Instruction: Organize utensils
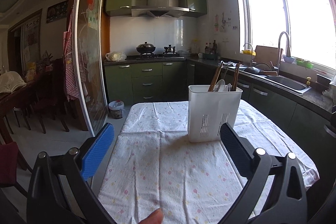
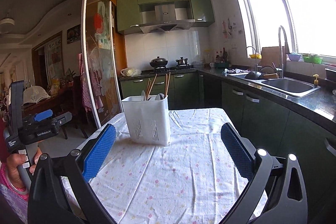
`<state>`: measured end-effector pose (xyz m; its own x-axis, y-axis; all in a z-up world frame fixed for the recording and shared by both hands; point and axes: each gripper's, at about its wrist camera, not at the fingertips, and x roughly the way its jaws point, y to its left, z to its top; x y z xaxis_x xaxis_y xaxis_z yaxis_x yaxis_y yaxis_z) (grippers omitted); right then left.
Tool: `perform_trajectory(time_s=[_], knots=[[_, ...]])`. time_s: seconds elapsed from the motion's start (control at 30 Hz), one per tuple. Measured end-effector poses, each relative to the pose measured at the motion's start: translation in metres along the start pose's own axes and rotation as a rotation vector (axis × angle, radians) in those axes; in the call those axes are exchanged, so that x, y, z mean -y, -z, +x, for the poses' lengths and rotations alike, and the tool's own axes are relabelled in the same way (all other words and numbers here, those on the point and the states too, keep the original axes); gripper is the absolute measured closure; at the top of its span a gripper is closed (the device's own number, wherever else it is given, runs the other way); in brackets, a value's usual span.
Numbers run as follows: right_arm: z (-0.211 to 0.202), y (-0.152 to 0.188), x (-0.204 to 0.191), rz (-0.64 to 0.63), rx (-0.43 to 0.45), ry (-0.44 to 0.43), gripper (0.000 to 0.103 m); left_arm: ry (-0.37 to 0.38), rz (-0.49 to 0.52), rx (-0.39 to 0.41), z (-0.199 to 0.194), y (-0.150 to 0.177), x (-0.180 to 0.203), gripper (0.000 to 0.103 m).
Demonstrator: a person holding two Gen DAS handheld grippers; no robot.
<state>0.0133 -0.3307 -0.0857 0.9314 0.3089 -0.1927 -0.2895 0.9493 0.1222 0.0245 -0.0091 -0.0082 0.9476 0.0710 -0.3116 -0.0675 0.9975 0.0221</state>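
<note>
A white slotted utensil holder [image 1: 212, 114] [image 2: 147, 119] stands upright on the table's floral cloth [image 1: 168, 171] [image 2: 178, 171]. Brown chopsticks [image 1: 216, 77] [image 2: 167, 83] and pale spoons [image 1: 220, 85] [image 2: 157, 96] stick out of its top. My left gripper [image 1: 167, 129] is open, short of the holder, with only cloth between its fingers. My right gripper [image 2: 168, 129] is open as well, with the holder just beyond and left of its gap. The left gripper [image 2: 62, 114] also shows at the left edge of the right wrist view, held in a person's hand [image 2: 14, 163].
A dark counter with a steel sink [image 1: 287, 83] [image 2: 289, 85] and tall tap runs along the right under the window. A stove with pots [image 1: 147, 49] sits at the back. A glass sliding door [image 1: 90, 56] and dining chairs [image 1: 42, 102] lie left. A fingertip [image 1: 155, 217] shows at the bottom.
</note>
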Motion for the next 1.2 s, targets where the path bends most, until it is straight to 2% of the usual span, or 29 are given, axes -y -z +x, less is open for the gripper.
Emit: perform_trajectory(time_s=[0.33,1.2], knots=[[-0.001,-0.008,-0.006,-0.012,0.012,-0.039,0.005,0.045,-0.006,0.019,-0.010,-0.009,0.005,0.007],[-0.019,-0.011,-0.007,-0.003,0.041,-0.060,0.005,0.030,-0.014,0.024,-0.011,-0.012,0.003,0.007]])
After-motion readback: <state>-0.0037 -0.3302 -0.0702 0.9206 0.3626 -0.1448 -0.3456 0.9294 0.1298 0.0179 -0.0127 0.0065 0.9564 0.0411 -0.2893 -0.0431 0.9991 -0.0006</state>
